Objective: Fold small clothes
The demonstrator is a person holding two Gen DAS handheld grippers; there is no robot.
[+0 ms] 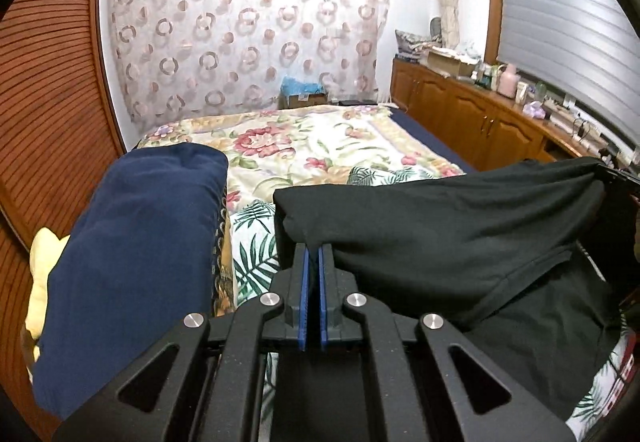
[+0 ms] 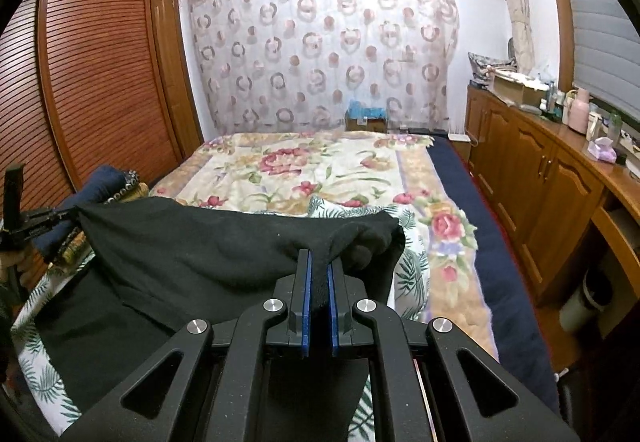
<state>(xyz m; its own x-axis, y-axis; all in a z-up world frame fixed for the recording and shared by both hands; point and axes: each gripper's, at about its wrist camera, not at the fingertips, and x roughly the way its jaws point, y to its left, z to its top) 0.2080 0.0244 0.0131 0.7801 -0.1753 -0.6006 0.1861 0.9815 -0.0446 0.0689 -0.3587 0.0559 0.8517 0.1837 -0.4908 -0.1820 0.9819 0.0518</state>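
A black garment (image 1: 440, 226) hangs stretched above the flowered bed cover (image 1: 320, 146), held by both grippers. My left gripper (image 1: 314, 248) is shut on the garment's left corner, with cloth pinched between the blue pads. At the far right of the left wrist view the right gripper (image 1: 616, 174) holds the other end. In the right wrist view my right gripper (image 2: 320, 256) is shut on a bunched fold of the black garment (image 2: 192, 242). The left gripper (image 2: 44, 220) shows at the left edge there, gripping the opposite corner.
A rolled navy cloth (image 1: 136, 242) lies to the left on the bed, with a pale yellow item (image 1: 38, 282) beside it. A slatted wooden wardrobe (image 2: 92, 82) stands left. A wooden sideboard (image 2: 540, 178) with bottles runs along the right. A patterned curtain (image 2: 320, 50) hangs behind.
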